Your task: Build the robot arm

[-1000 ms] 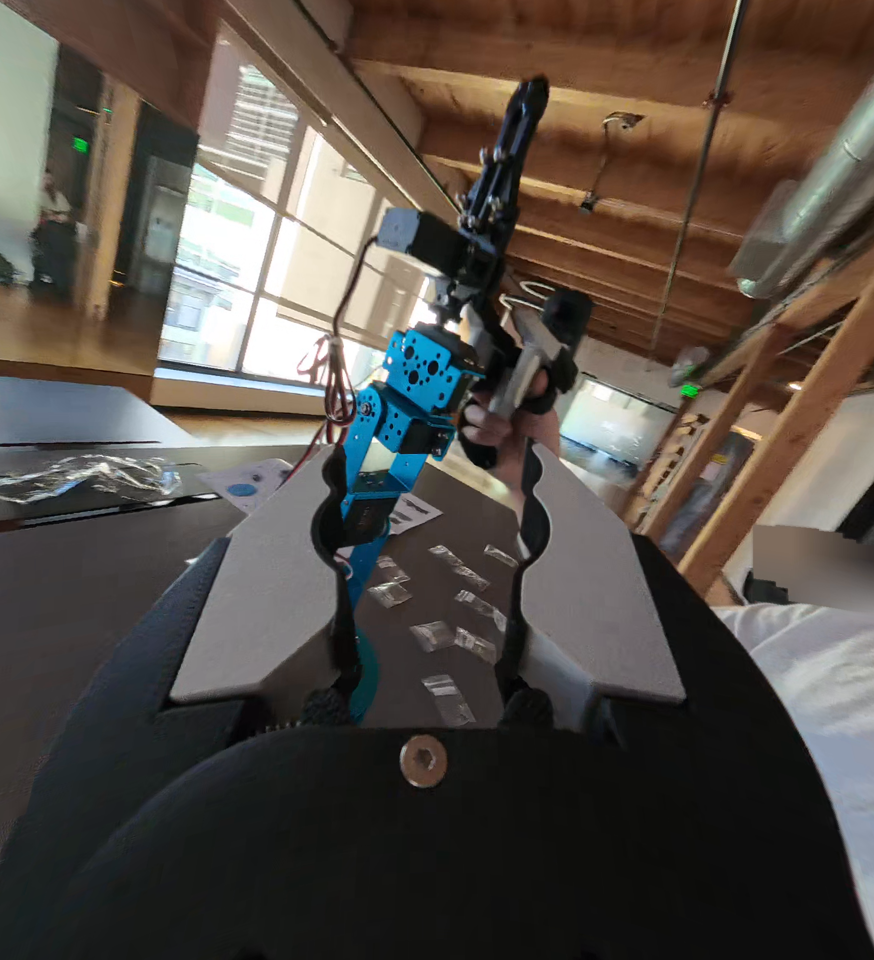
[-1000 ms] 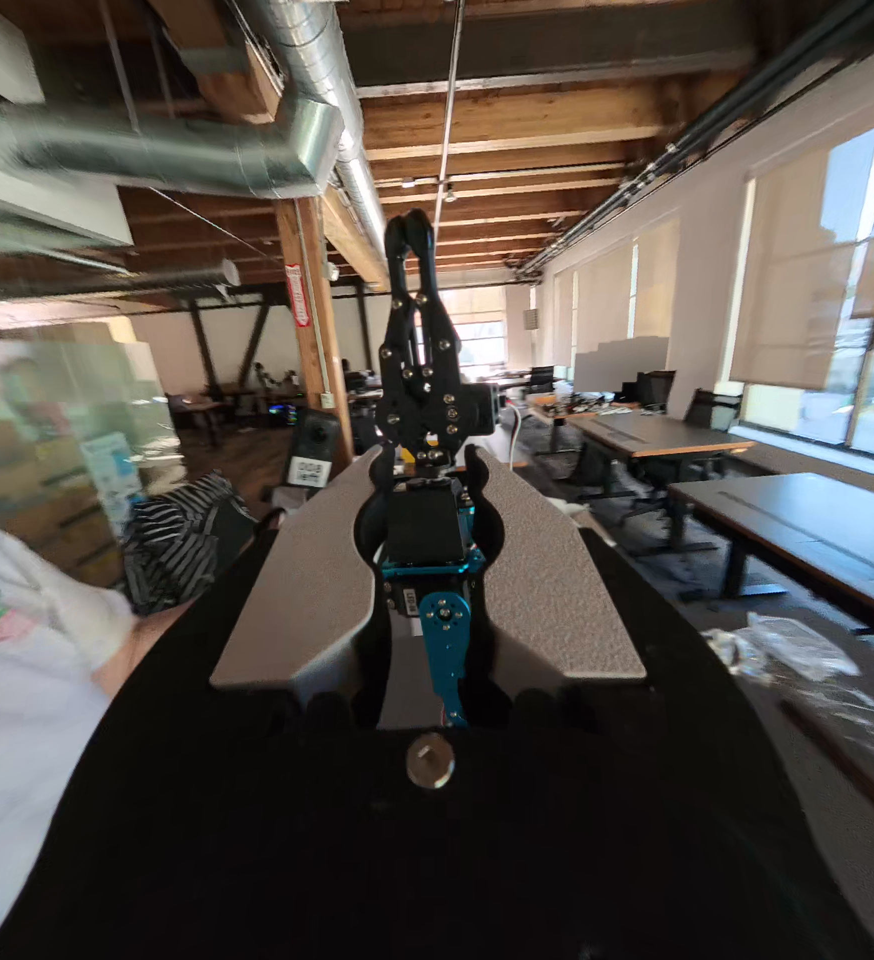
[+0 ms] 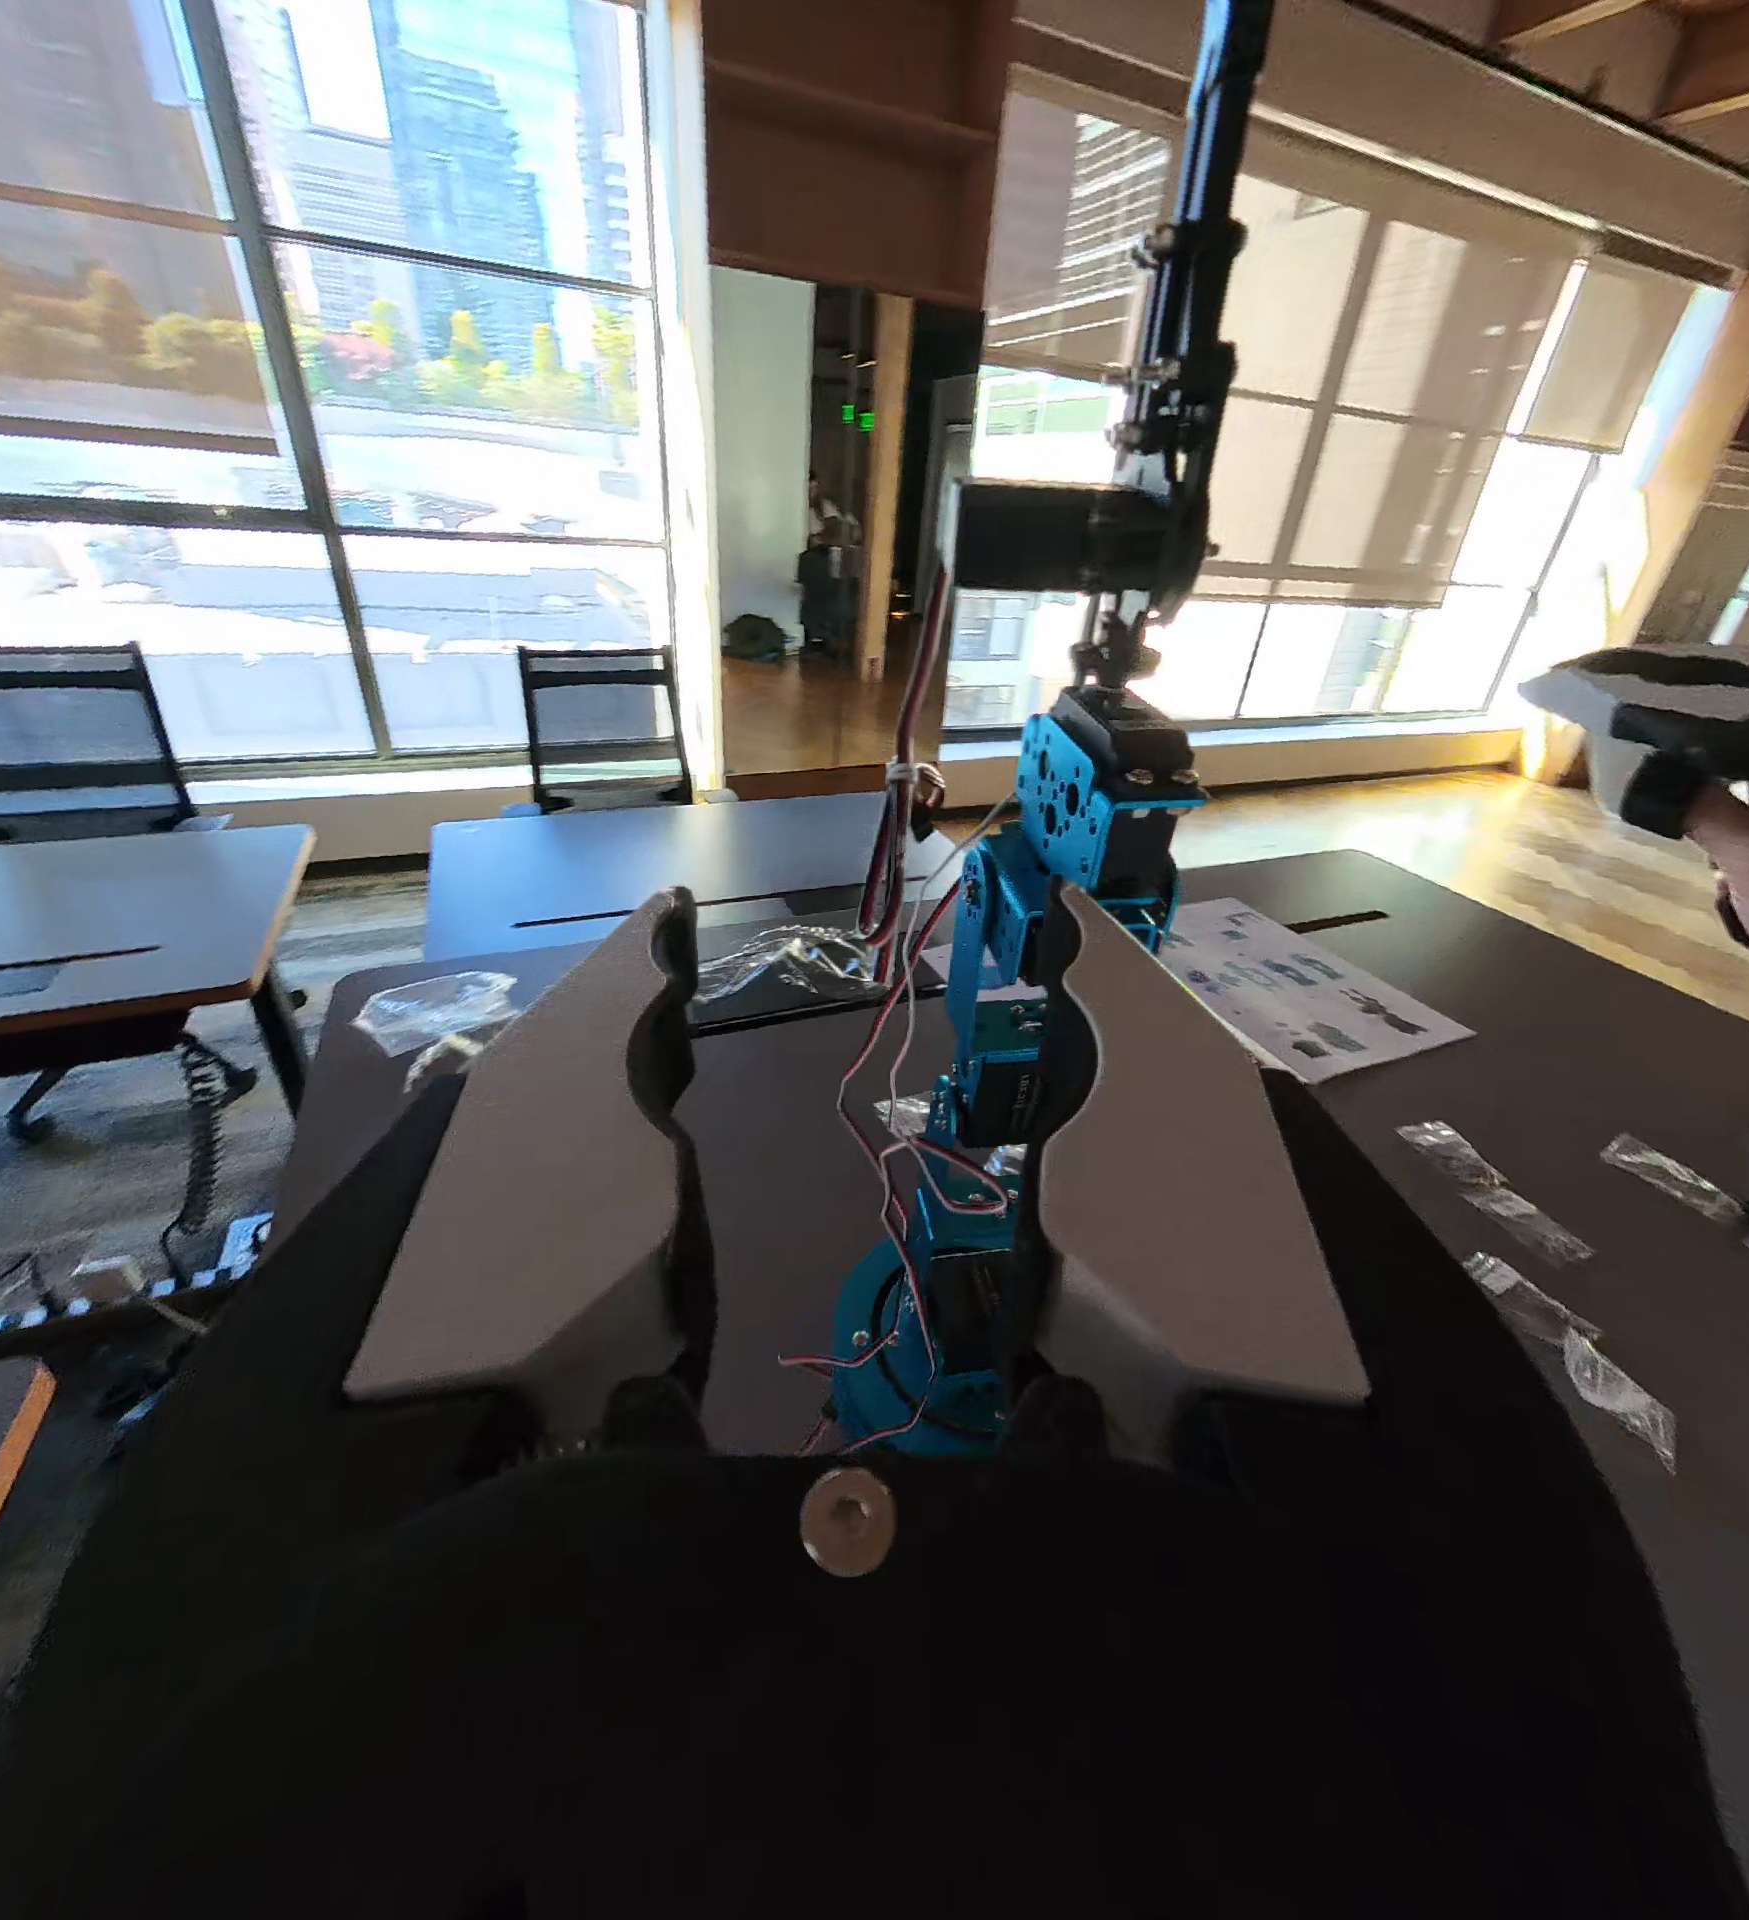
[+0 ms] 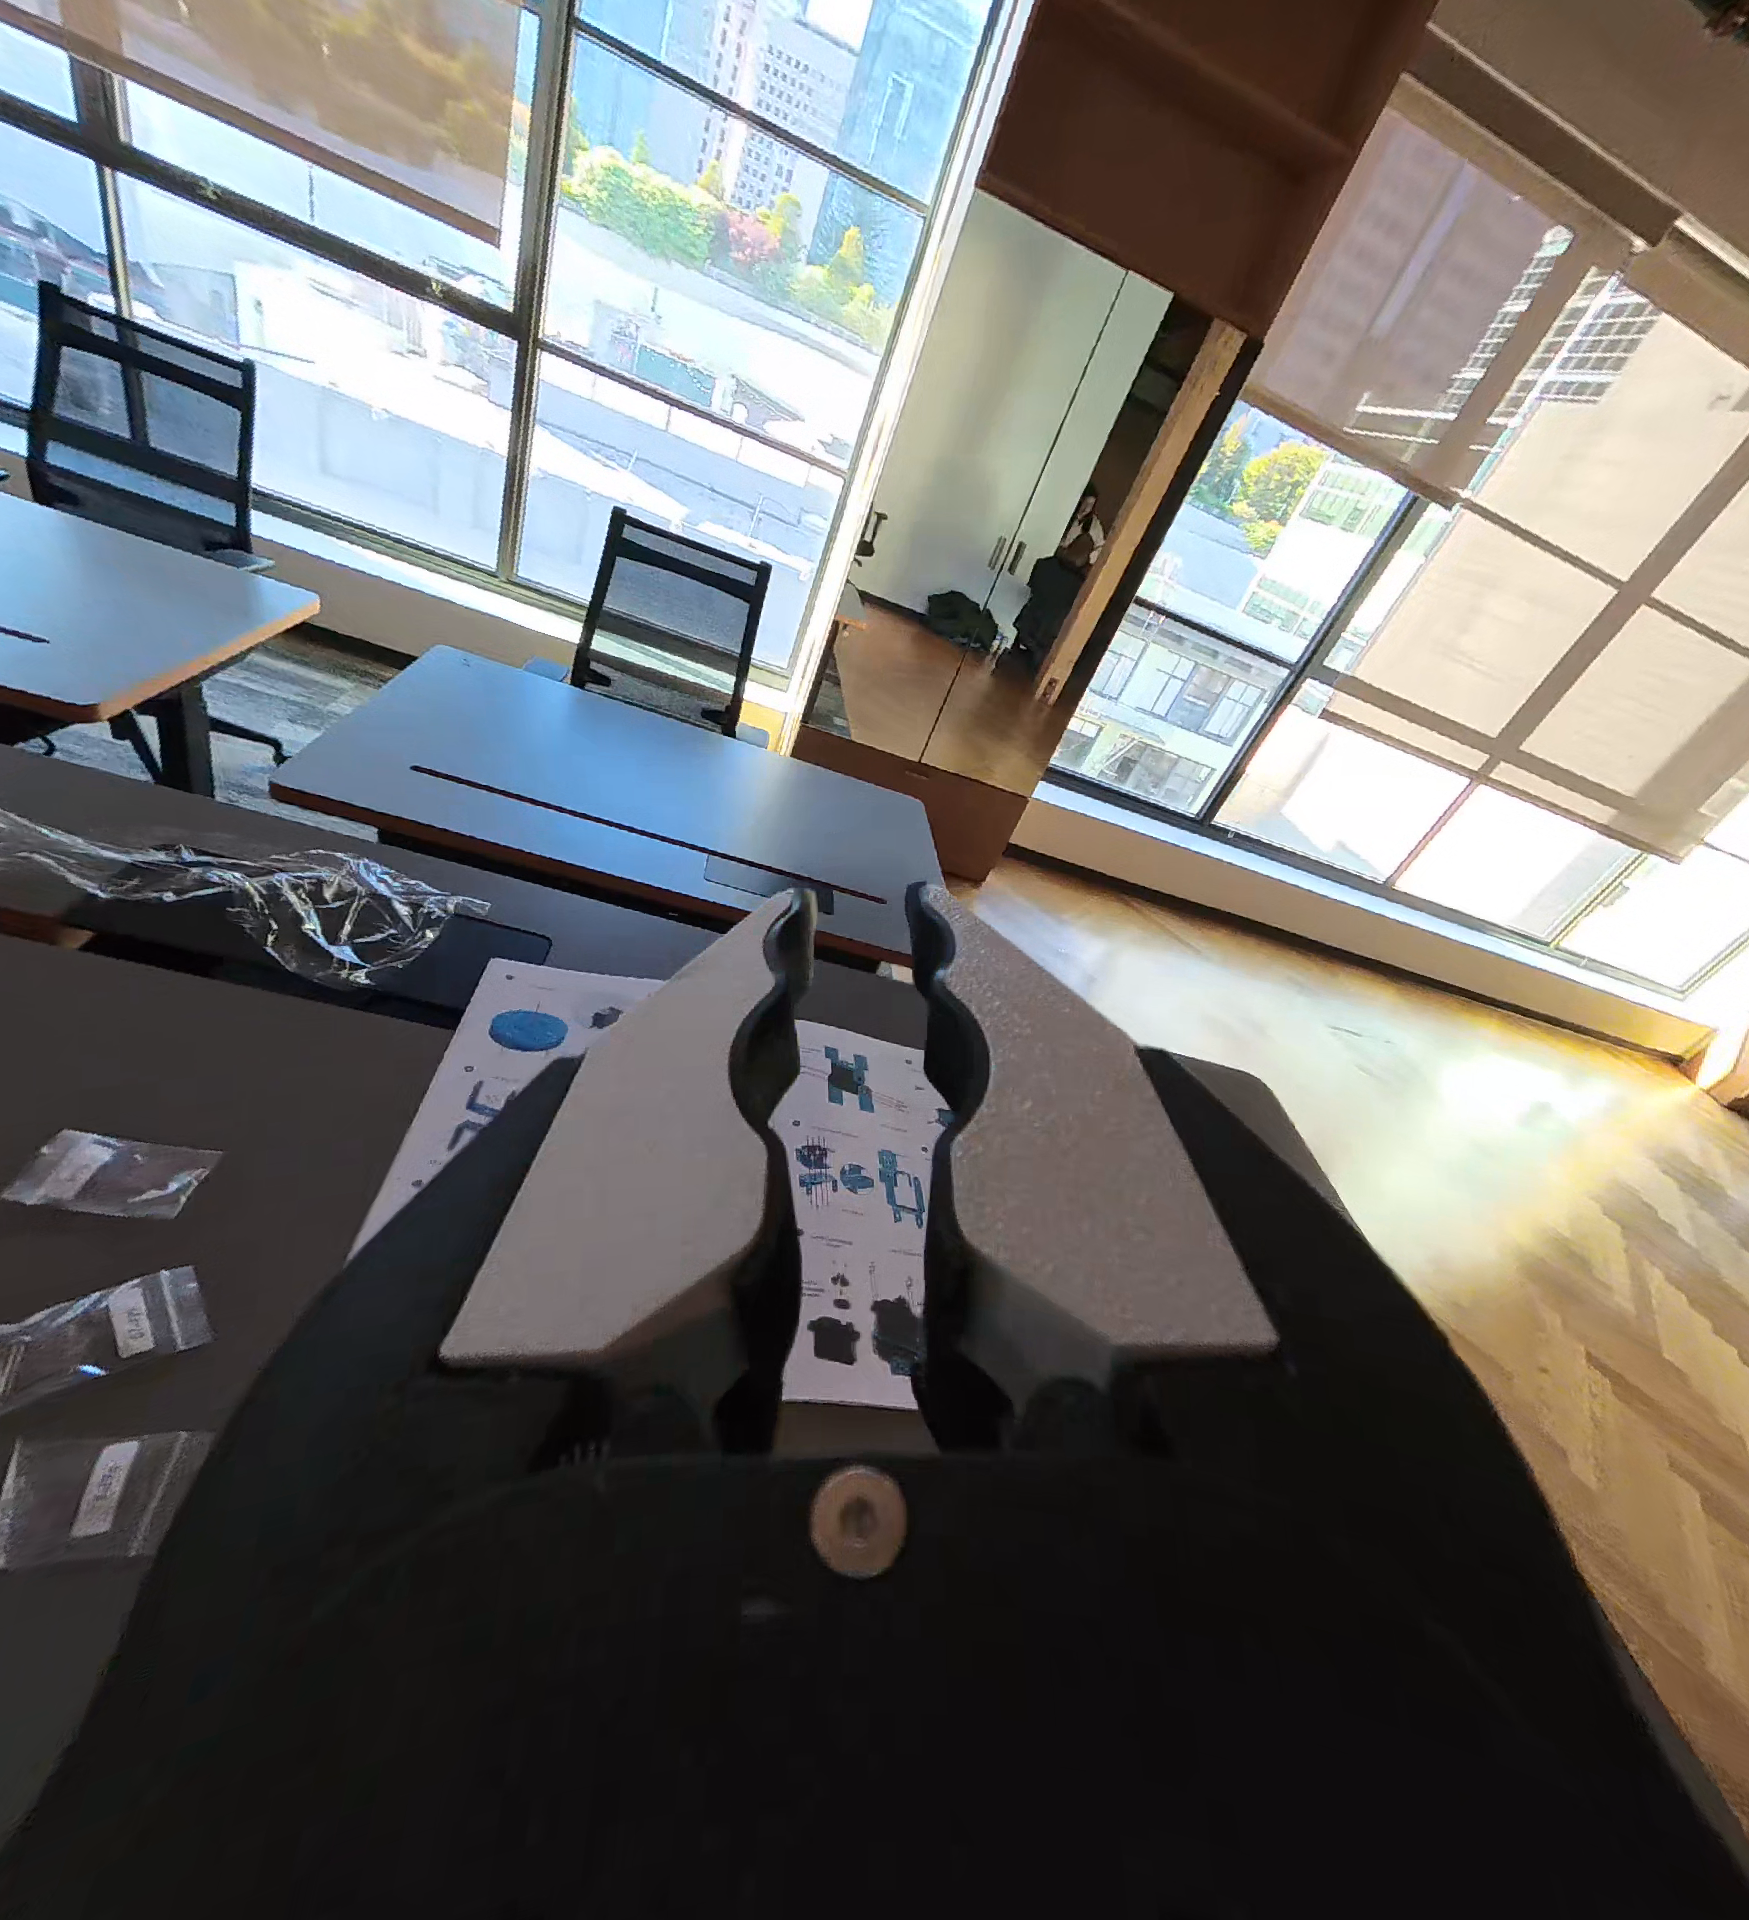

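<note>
Since the earlier frame: right gripper (image 4: 854, 925) has let go of the small robot arm (image 3: 1046, 935) and drawn away to its 3 o'clock side; left gripper (image 3: 865, 925) has widened its fingers.

Left gripper: grey fingers spread wide, holding nothing. Its right-hand finger (image 3: 1140, 1143) stands close beside the model's blue links; contact cannot be told.

Small robot arm: upright on the dark bench (image 3: 1535, 1049), between the left fingers at about 1 o'clock. Round blue base (image 3: 901, 1351); blue metal brackets stacked above; black servo blocks; black claw section (image 3: 1176, 343) at 12 o'clock, running out of frame. Thin red, white and dark wires (image 3: 875, 1122) hang loose down its left side.

Right gripper: fingers nearly together with a narrow gap, empty, hovering over a printed sheet (image 4: 854, 1174) on the bench.

Also on the bench: small clear bags (image 4: 101, 1340) at 9 o'clock of the right gripper; crumpled clear plastic (image 4: 257, 894) at 10 o'clock.

Beyond: other desks, two black chairs (image 4: 672, 623), tall windows.
</note>
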Demonstrator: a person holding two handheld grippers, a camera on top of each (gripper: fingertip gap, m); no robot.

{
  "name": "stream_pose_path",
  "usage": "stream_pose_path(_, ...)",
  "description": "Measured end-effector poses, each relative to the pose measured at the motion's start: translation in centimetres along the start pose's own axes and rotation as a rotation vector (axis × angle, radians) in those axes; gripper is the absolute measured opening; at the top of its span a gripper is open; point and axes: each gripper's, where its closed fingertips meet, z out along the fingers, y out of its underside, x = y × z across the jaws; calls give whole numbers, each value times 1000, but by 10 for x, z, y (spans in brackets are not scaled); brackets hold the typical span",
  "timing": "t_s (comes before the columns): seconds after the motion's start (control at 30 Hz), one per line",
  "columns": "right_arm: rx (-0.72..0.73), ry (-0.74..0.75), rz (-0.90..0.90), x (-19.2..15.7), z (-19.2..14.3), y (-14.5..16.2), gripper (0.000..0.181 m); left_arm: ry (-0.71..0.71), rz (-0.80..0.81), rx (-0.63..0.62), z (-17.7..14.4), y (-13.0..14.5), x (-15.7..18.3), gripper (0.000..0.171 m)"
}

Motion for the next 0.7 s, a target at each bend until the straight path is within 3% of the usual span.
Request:
stream_pose_path(0.23,-31,-56,-28,8,15,17,18,-154,-1,-28,-21,0,-7,65)
stream_pose_path(0.7,-9,-97,-35,-8,26,14,17,-226,-56,-138,-39,29,-15,69)
